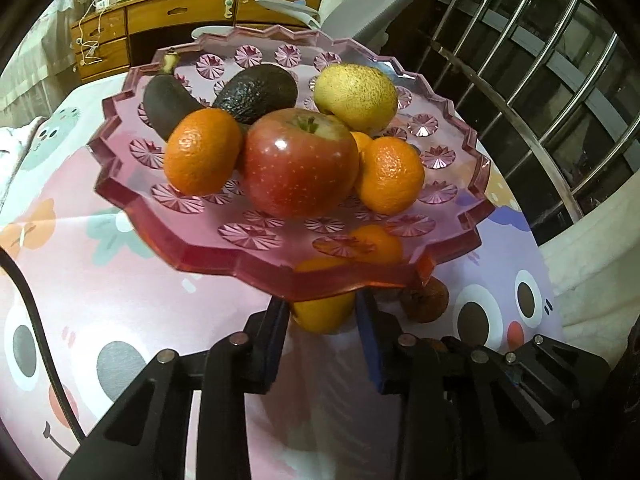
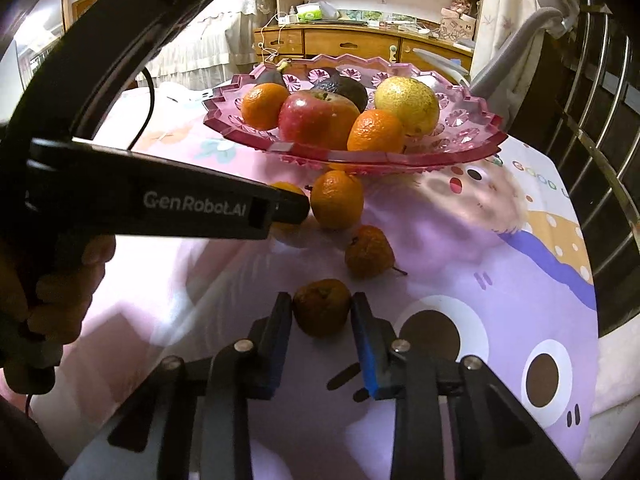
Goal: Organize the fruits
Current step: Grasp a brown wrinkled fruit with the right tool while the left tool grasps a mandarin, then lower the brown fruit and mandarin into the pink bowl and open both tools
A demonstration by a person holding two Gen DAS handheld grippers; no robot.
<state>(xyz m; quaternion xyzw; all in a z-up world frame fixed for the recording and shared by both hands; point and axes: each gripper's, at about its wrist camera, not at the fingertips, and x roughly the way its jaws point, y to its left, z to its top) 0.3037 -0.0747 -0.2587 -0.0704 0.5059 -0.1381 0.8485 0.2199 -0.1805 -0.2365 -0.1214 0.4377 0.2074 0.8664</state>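
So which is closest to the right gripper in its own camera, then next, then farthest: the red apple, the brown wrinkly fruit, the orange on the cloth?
1. Brown wrinkly fruit, between the right gripper fingers.
2. Orange on the cloth, below the plate.
3. Red apple, on the pink plate.

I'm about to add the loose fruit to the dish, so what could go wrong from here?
The right tongs straddle a brownish, wrinkled fruit; it looks soft and might get crushed. The pink dish already holds a crowded cluster around the apple, so an added fruit might roll off. The left tongs reach for an orange under the dish's rim and could bump it.
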